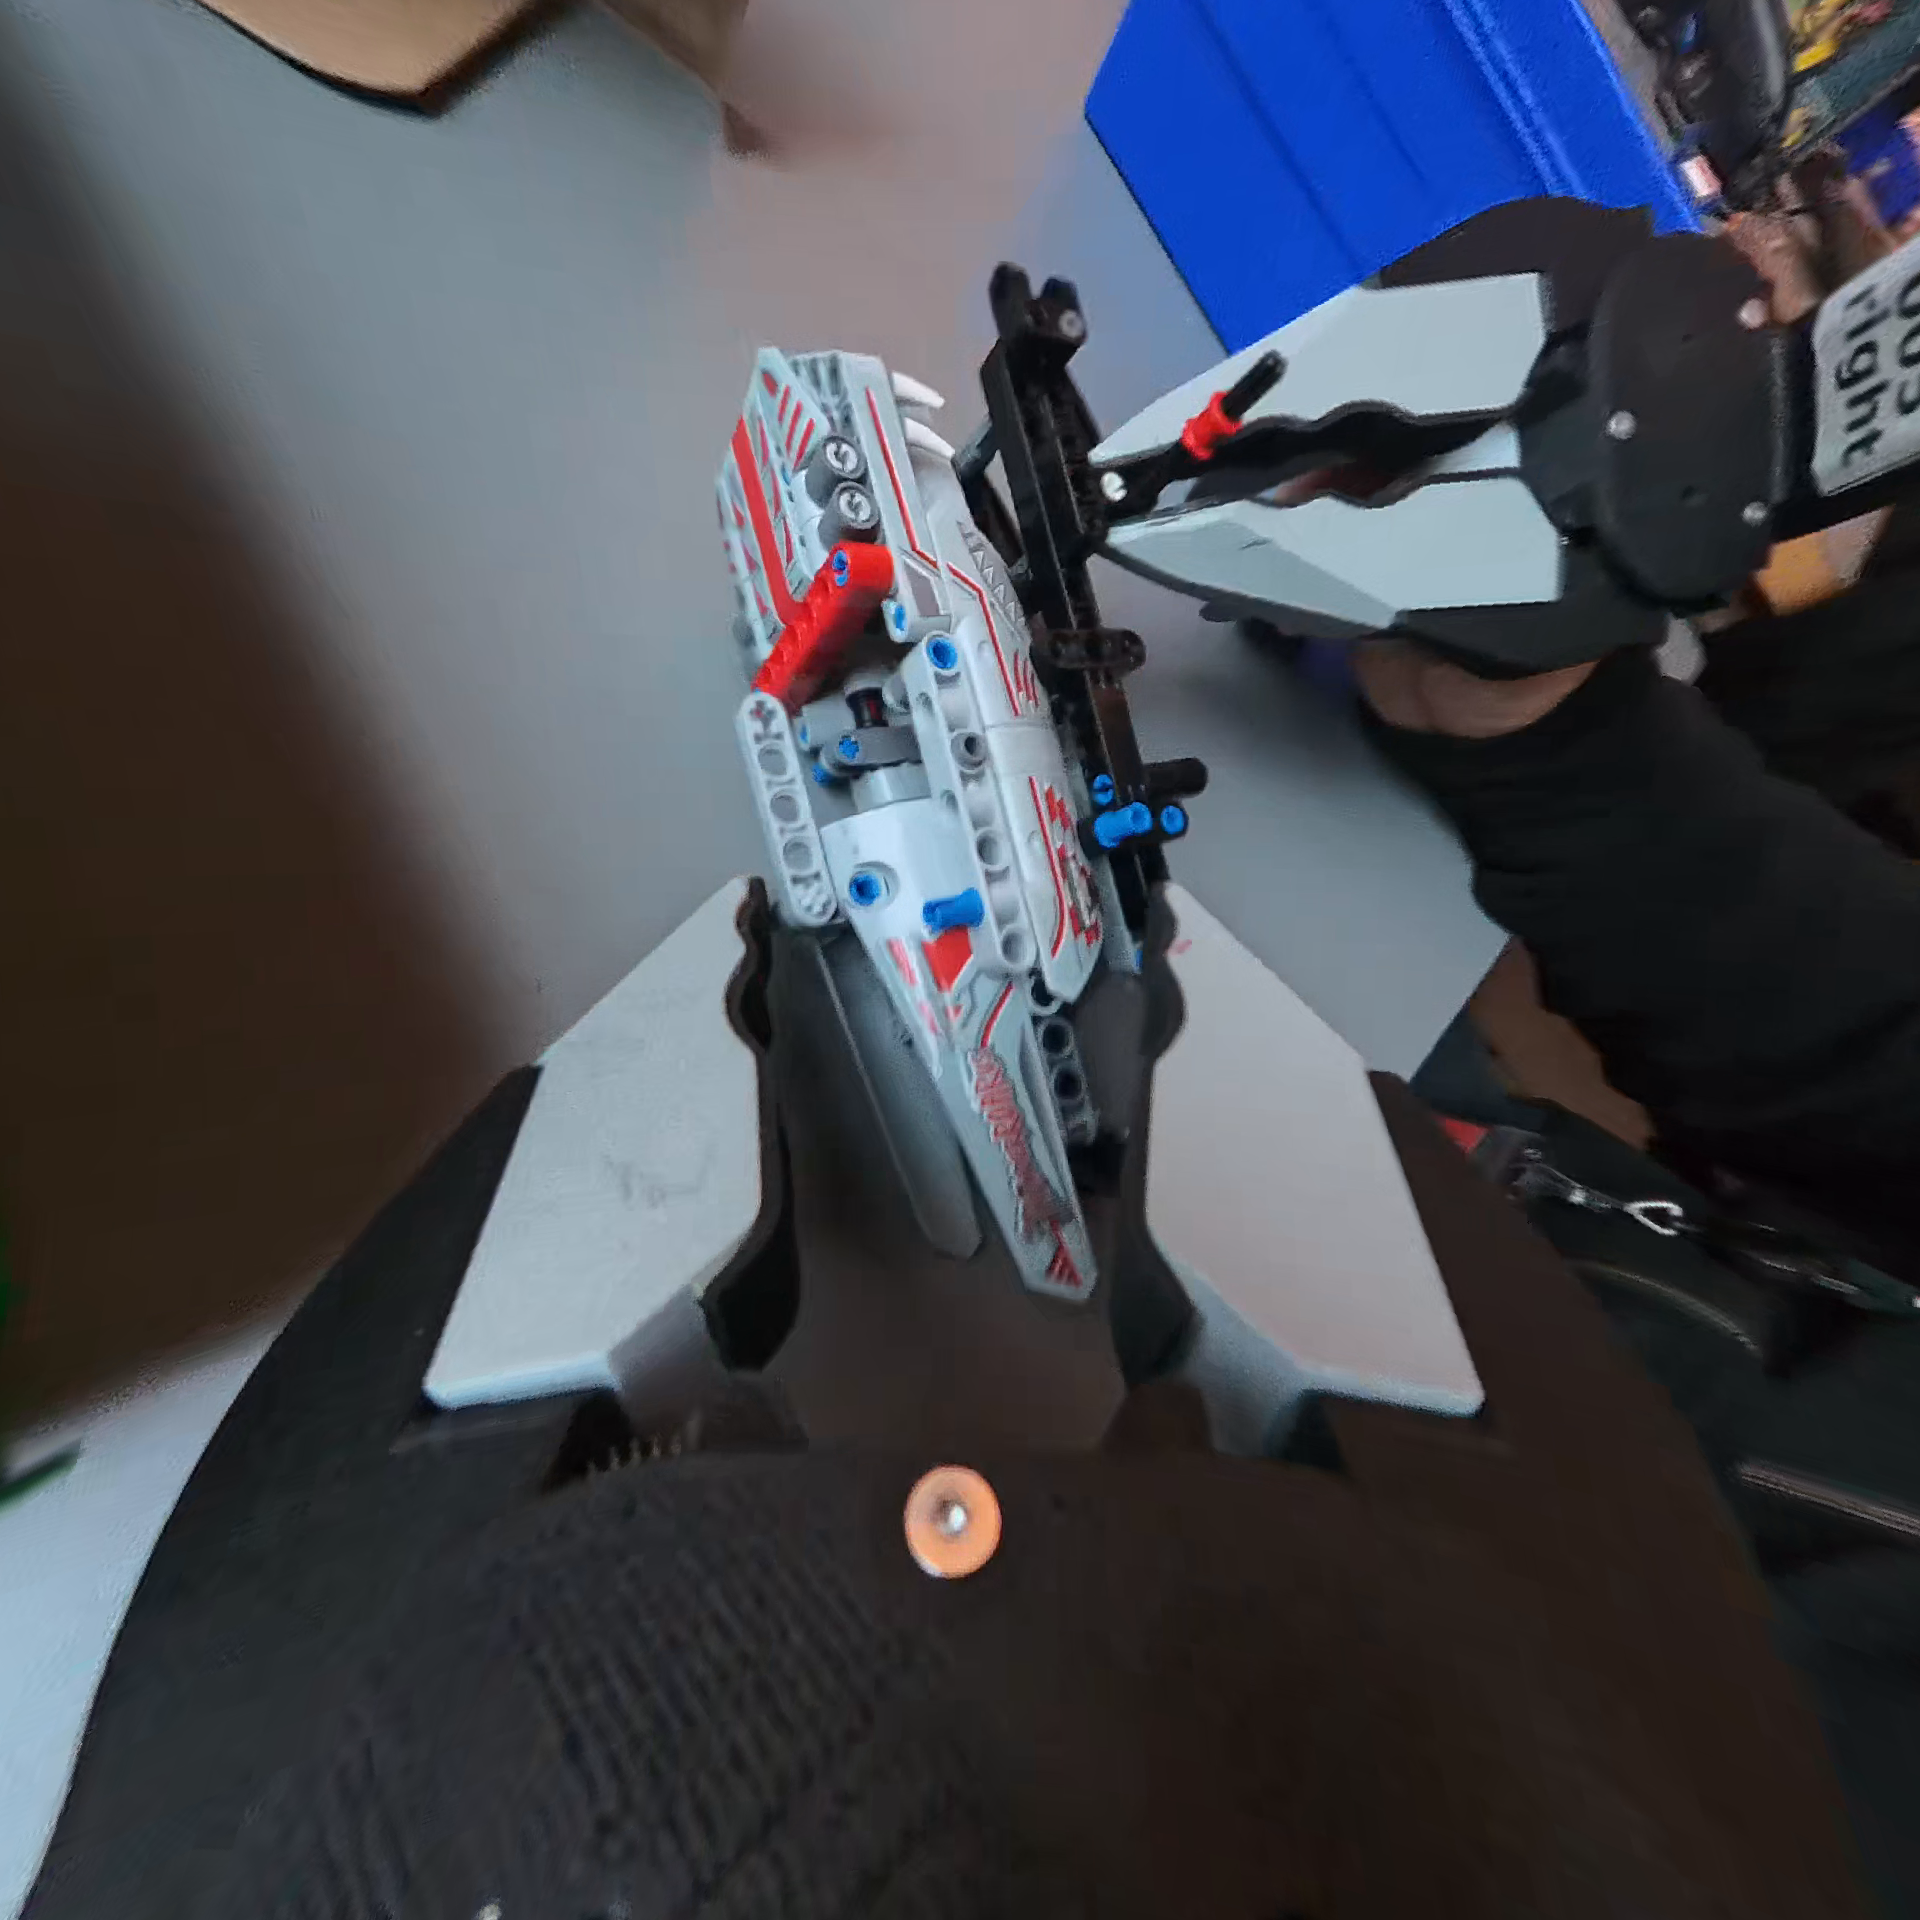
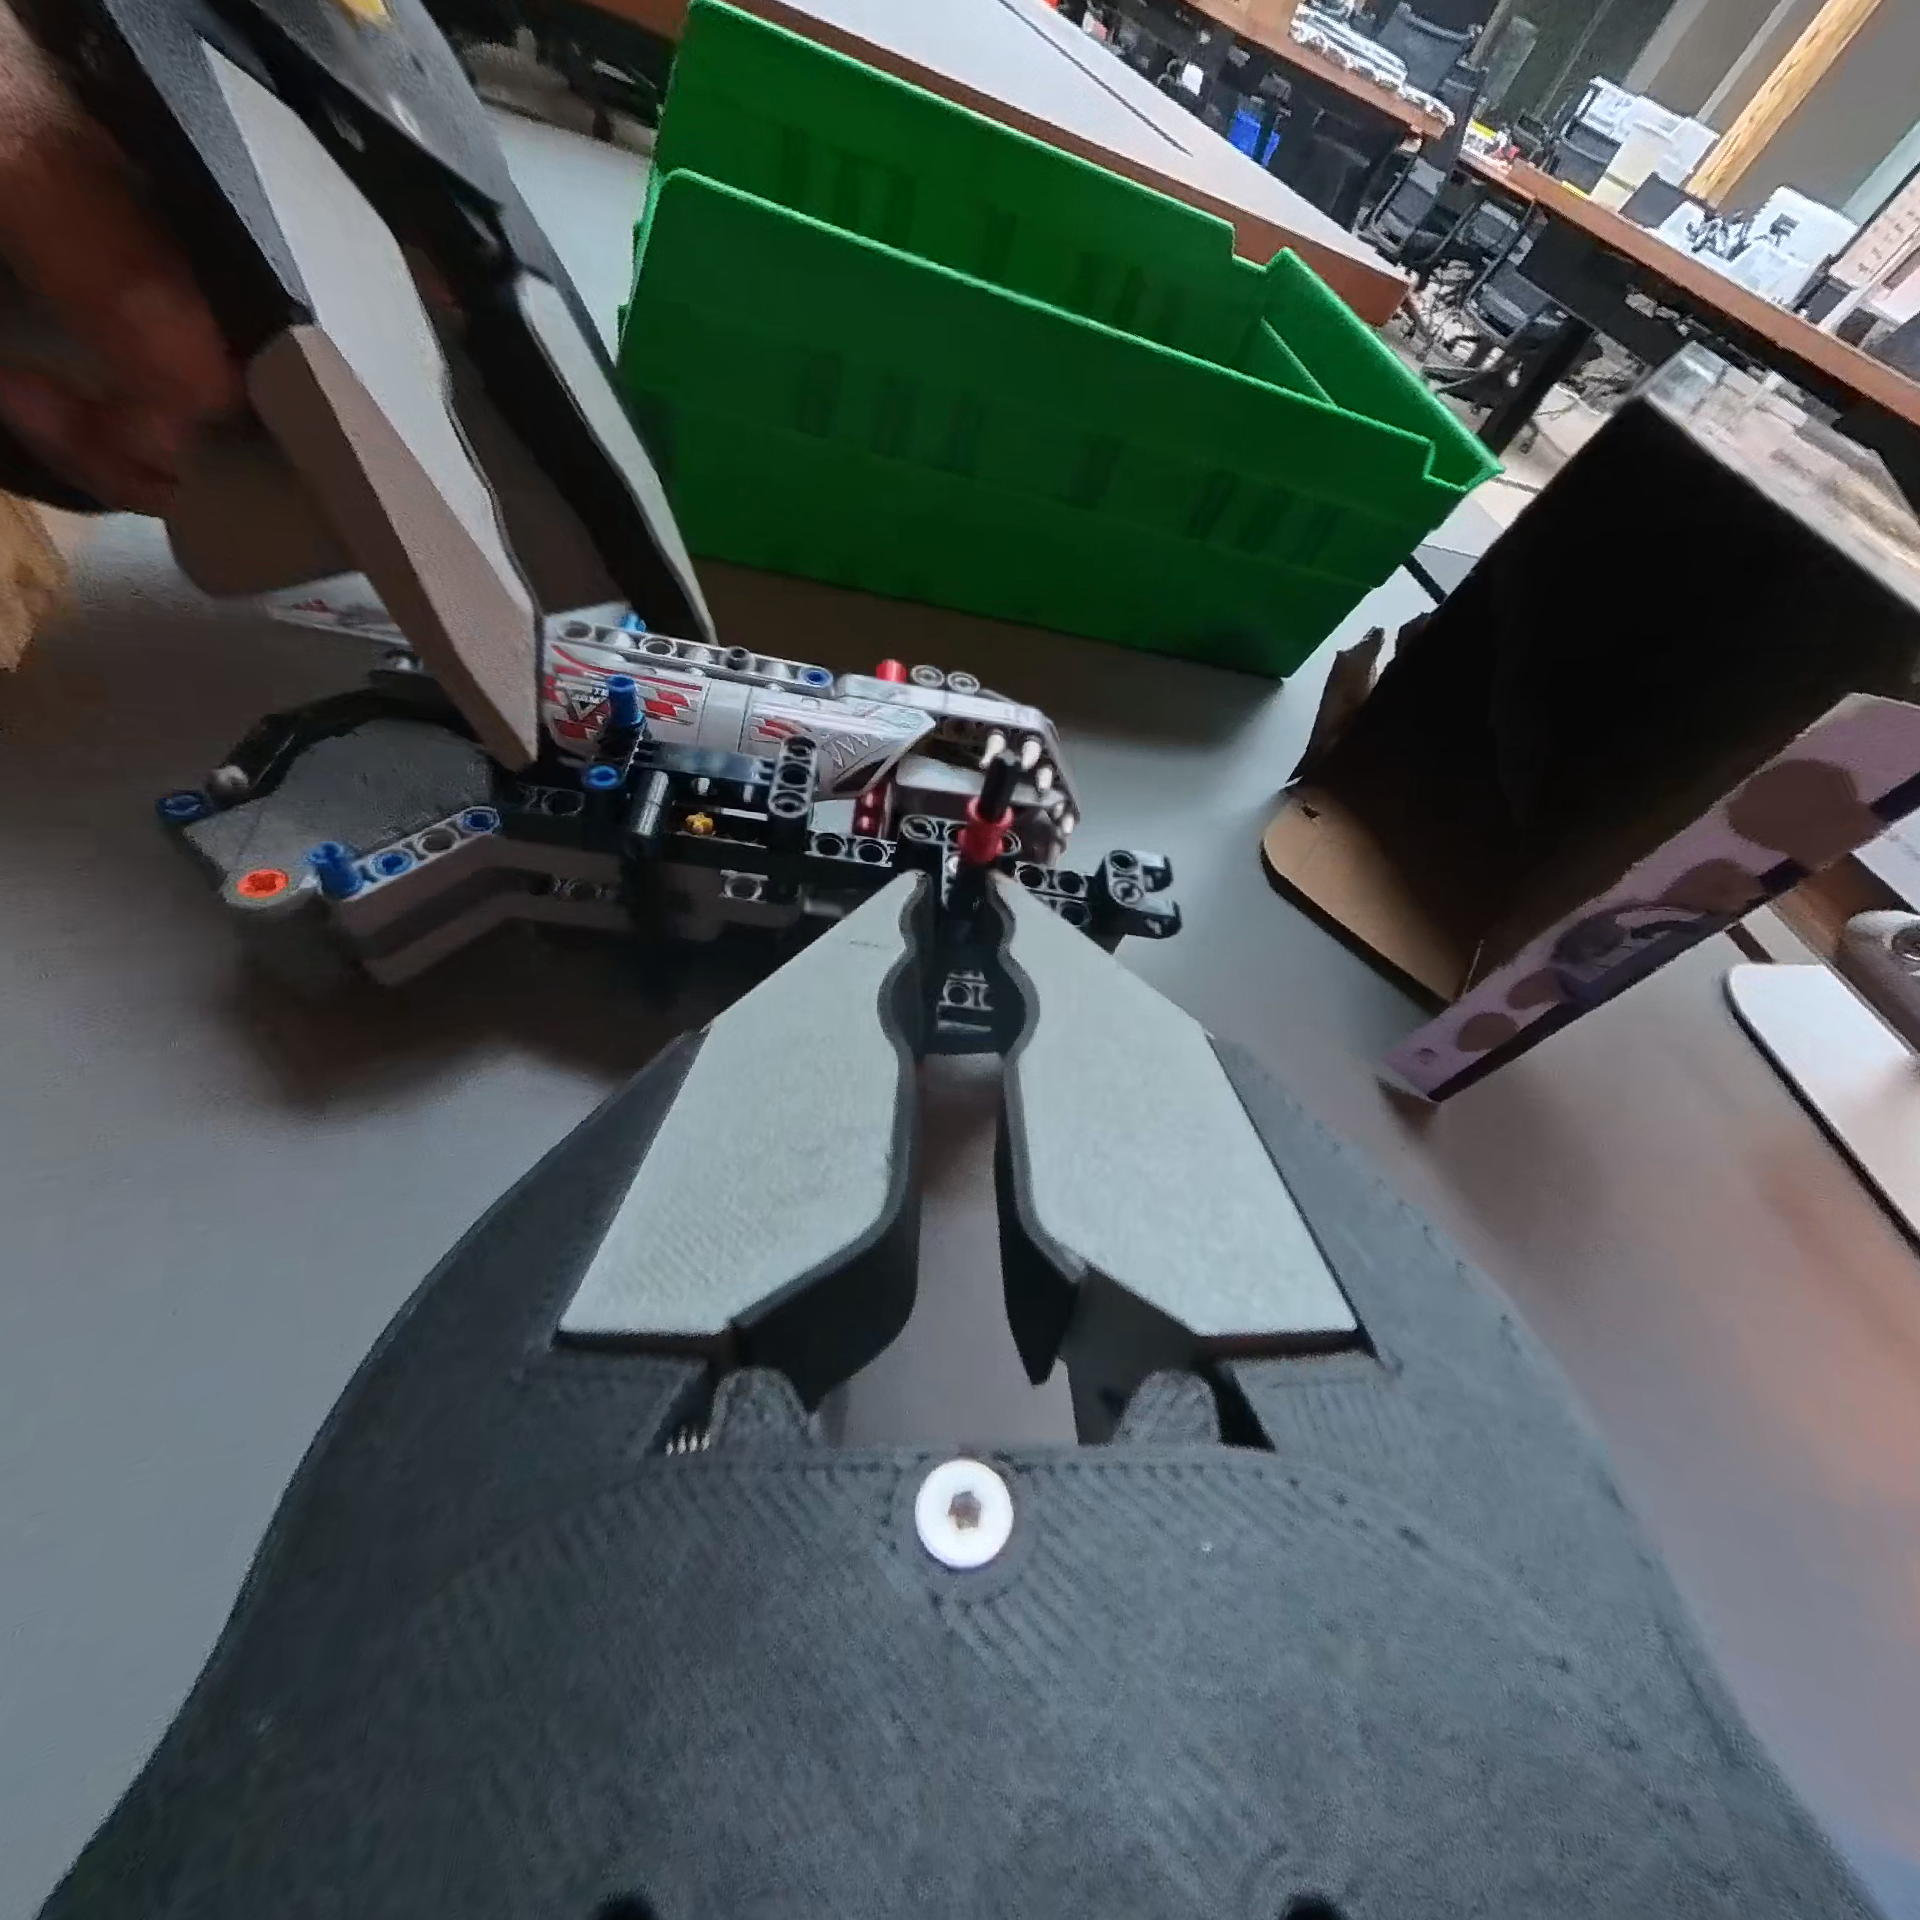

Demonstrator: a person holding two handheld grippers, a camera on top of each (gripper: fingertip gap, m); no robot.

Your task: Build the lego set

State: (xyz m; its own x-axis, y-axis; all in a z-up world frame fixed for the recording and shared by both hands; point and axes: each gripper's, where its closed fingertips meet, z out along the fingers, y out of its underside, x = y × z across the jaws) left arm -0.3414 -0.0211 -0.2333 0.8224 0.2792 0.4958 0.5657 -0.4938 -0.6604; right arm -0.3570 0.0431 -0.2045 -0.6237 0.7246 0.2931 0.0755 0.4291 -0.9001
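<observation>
Hidden or unclear: the rear of the lego model [image 1: 935, 790] is disappearing between the left gripper's fingers; the upper left of the left wrist view is smearing into brown and grey blur; whether the small piece is already seated in the frame is not showing.
Counts: two grippers; one lego model; one small black piece [image 2: 971, 904] carrying one red bush and a black axle; two green bins [image 2: 997, 436], one behind the other; one blue bin [image 1: 1382, 145]; one open cardboard box [image 2: 1621, 665].
Left gripper [image 1: 951, 997]: it is reaching in steeply from above, its fingers pinching the grey, white and red model at its rear half.
Right gripper [image 2: 961, 914]: it is lying low and nearly level, fingers pressed onto the small black piece, tips touching the model's black frame [image 1: 1060, 540].
Model's place: it is resting on the grey table [image 2: 260, 1143], in front of the green bins.
Person: a dark sleeve [image 1: 1683, 883] is holding the right gripper.
</observation>
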